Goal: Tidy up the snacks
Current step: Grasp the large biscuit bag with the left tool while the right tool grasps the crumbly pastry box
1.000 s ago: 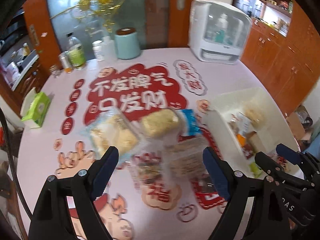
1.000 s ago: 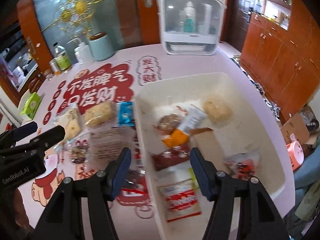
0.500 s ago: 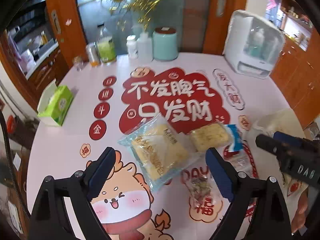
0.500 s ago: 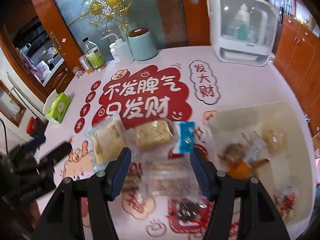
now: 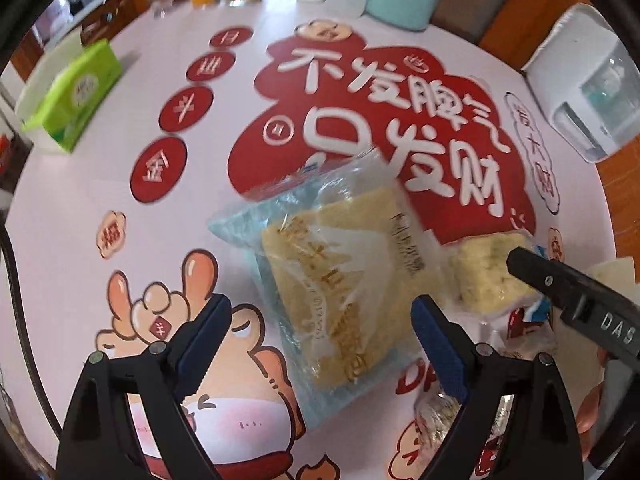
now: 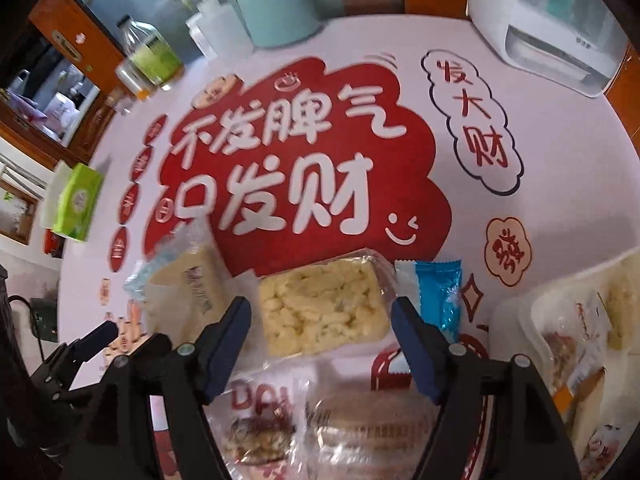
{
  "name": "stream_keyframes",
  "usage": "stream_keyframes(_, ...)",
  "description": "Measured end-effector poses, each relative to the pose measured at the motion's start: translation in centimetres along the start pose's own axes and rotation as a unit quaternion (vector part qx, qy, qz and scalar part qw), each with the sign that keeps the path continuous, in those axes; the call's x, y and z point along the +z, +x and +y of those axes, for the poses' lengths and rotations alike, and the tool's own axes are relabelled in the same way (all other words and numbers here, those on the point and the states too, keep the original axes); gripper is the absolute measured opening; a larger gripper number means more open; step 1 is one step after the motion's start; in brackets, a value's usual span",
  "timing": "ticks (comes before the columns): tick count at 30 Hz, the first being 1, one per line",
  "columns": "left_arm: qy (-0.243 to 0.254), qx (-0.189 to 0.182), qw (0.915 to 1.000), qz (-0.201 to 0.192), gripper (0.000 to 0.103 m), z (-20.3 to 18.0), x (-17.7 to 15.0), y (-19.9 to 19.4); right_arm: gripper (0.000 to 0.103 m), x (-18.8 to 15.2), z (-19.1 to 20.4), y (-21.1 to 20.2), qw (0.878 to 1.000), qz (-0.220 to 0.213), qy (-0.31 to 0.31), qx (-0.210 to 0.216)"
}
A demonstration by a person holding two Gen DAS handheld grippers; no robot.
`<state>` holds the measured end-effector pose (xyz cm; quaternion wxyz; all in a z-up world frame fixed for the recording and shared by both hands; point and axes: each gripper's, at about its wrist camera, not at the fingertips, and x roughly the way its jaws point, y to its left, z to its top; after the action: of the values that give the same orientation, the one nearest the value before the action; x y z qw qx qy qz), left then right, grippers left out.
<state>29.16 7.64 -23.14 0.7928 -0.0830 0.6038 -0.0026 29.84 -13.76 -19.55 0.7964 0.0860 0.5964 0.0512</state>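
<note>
Left wrist view showed the left tool (image 5: 320, 344) spread apart over the large cracker pack (image 5: 340, 280), which lay on the table (image 5: 80, 208). Just right of that pack, the rice-crisp pack (image 6: 320, 308) (clear wrapper) sat between the parted right tool (image 6: 320, 340).

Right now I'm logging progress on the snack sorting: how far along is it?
Partly done. Several wrapped snacks already lie in the white plastic bin. Nothing is in hand: the left gripper is open over the large clear bag of pale yellow cake, the right gripper open at the yellow puffed-rice bar in clear wrap. Both wait on the table, plus the blue foil packet and two clear packets nearer the camera.
</note>
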Motion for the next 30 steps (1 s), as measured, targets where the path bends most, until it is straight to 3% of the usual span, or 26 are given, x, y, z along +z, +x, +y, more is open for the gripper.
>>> stream_keyframes(7, -0.023, -0.015, 0.9992, 0.029, 0.091, 0.4, 0.0, 2.2, 0.089, -0.2, 1.1, 2.7, 0.998, 0.027, -0.047, -0.028)
stream_keyframes(10, -0.042, -0.032, 0.9980, 0.035, 0.091, 0.7, 0.0, 3.0, 0.090, -0.2, 1.6, 3.3, 0.996, 0.035, -0.063, -0.047)
stream_keyframes(17, -0.044, -0.032, 0.9984, 0.016, 0.094, 0.3, 0.7, 3.3, 0.094, 0.5, 0.5, 5.6, 0.997, 0.065, -0.028, -0.035)
stream_keyframes(18, -0.043, -0.033, 0.9984, 0.014, 0.093, 0.1, 0.9, 3.4, 0.093, 0.7, 0.6, 5.6, 0.997, 0.052, -0.033, -0.041)
stream_keyframes(20, -0.038, -0.042, 0.9984, 0.004, 0.081, -0.1, 1.0, 3.2, 0.091, 0.7, 0.8, 5.7, 0.997, 0.050, -0.038, -0.049)
stream_keyframes(22, -0.028, -0.055, 0.9981, -0.004, 0.061, -0.4, 1.0, 2.7, 0.083, 0.6, 1.1, 5.5, 0.997, 0.045, -0.043, -0.046)
stream_keyframes(25, -0.024, -0.070, 0.9970, -0.020, 0.042, -0.3, 1.0, 1.5, 0.082, 0.1, 0.9, 5.2, 0.998, 0.044, -0.034, -0.037)
stream_keyframes(30, -0.007, -0.073, 0.9966, -0.039, 0.031, -0.5, 0.0, -1.3, 0.081, -1.4, -0.6, 3.5, 0.999, 0.032, -0.002, -0.018)
